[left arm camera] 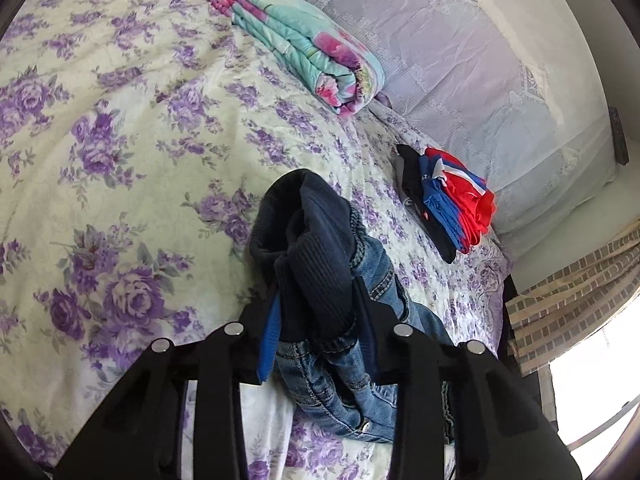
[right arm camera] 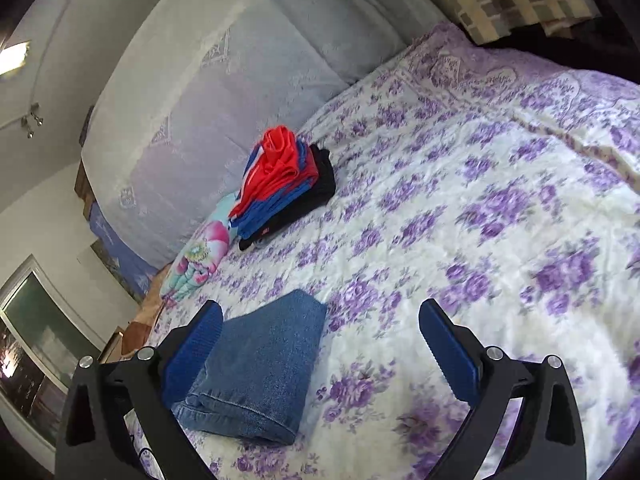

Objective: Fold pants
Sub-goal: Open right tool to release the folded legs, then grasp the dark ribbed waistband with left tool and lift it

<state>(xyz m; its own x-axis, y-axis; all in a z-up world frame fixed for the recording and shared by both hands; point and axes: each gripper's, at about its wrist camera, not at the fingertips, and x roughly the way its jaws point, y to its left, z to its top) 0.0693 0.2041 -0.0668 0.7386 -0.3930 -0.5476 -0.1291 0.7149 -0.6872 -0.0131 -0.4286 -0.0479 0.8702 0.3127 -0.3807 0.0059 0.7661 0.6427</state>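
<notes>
Blue denim pants with a dark ribbed waistband (left arm camera: 316, 240) lie bunched on the floral bedspread (left arm camera: 120, 160). My left gripper (left arm camera: 318, 322) is shut on the waistband, and the cloth bulges up between its blue-padded fingers (left arm camera: 267, 336). In the right wrist view a flat leg of the same pants (right arm camera: 256, 368) lies on the bedspread (right arm camera: 480, 240). My right gripper (right arm camera: 320, 312) is open above it. The leg lies against the left pad (right arm camera: 196, 348), far from the right one.
A stack of folded red, blue and black clothes (left arm camera: 452, 196) (right arm camera: 288, 184) sits near the lace-covered headboard (left arm camera: 480, 60) (right arm camera: 200, 100). A folded turquoise and pink quilt (left arm camera: 304, 40) (right arm camera: 200, 256) lies further along it. A checked curtain (left arm camera: 572, 300) hangs past the bed's edge.
</notes>
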